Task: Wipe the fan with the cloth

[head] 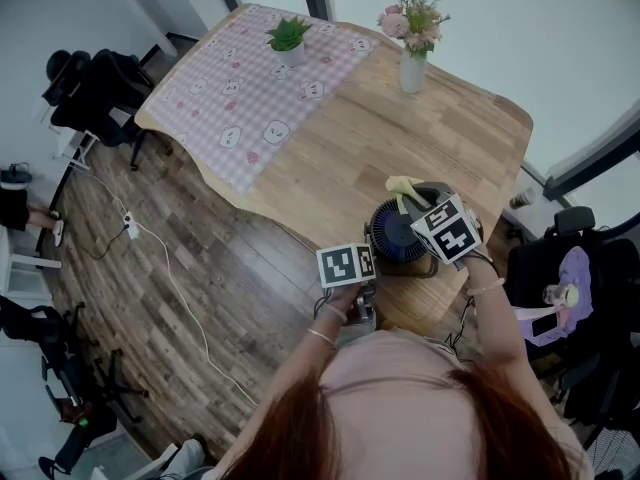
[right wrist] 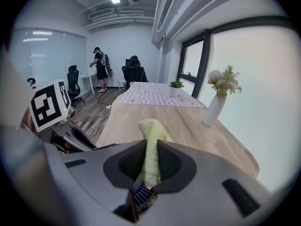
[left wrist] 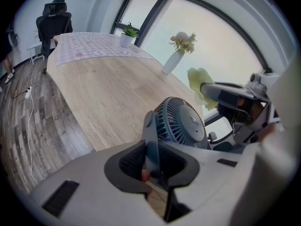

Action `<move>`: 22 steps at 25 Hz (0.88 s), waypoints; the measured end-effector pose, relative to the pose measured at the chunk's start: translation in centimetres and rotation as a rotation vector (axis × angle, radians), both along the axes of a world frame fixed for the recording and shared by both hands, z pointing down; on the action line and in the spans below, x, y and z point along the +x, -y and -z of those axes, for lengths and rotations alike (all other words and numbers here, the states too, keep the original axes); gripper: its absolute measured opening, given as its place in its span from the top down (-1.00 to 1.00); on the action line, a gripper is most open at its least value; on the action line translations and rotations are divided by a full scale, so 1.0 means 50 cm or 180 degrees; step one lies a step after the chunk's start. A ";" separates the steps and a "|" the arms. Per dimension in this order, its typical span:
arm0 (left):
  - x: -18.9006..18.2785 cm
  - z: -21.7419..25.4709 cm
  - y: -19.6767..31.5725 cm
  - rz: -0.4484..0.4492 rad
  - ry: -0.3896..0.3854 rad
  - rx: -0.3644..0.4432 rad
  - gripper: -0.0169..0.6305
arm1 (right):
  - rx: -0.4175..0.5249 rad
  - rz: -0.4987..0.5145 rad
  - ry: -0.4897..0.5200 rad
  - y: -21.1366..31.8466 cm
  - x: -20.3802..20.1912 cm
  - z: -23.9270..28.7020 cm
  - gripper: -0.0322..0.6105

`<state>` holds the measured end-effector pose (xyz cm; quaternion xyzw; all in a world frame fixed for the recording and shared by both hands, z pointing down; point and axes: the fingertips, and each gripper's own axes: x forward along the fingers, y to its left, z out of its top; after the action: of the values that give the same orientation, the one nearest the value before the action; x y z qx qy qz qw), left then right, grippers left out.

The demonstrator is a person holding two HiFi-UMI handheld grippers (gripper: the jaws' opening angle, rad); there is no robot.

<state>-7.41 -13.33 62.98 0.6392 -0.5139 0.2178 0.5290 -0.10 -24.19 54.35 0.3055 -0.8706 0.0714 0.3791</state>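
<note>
A small dark blue fan [head: 398, 236] stands near the front edge of the wooden table [head: 340, 158]. My left gripper [left wrist: 151, 161] is shut on the fan's [left wrist: 182, 121] upright grey frame edge, which stands between the pads. My right gripper [right wrist: 149, 161] is shut on a folded yellow cloth [right wrist: 150, 145], whose end sticks up past the jaws. In the head view the right gripper [head: 415, 200] holds the cloth [head: 404, 186] just over the fan's top. A strip of fan grille [right wrist: 141, 197] shows under the right jaws. Whether cloth and fan touch I cannot tell.
A white vase of flowers [head: 412, 63] and a small potted plant [head: 289, 38] stand farther back, the plant on a pink checked tablecloth [head: 245, 93]. Office chairs [head: 90, 93] and a floor cable [head: 170, 268] lie left of the table. A person [right wrist: 100, 69] stands far off.
</note>
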 end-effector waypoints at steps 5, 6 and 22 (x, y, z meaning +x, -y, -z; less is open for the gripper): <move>-0.001 0.001 0.000 0.0008 0.0009 0.0008 0.73 | -0.0070 0.0076 -0.0003 -0.030 -0.006 -0.008 0.73; -0.001 0.000 0.000 0.0010 0.0009 0.0005 0.73 | -0.0107 0.0096 0.0002 -0.038 -0.008 -0.015 0.73; 0.002 -0.001 0.000 0.0077 0.0019 -0.0056 0.73 | -0.0478 0.0074 -0.0018 -0.073 -0.010 -0.084 0.73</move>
<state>-7.33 -13.32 63.01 0.6276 -0.5212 0.2178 0.5357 -0.60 -20.56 58.53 0.2663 -0.8652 0.1312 0.4041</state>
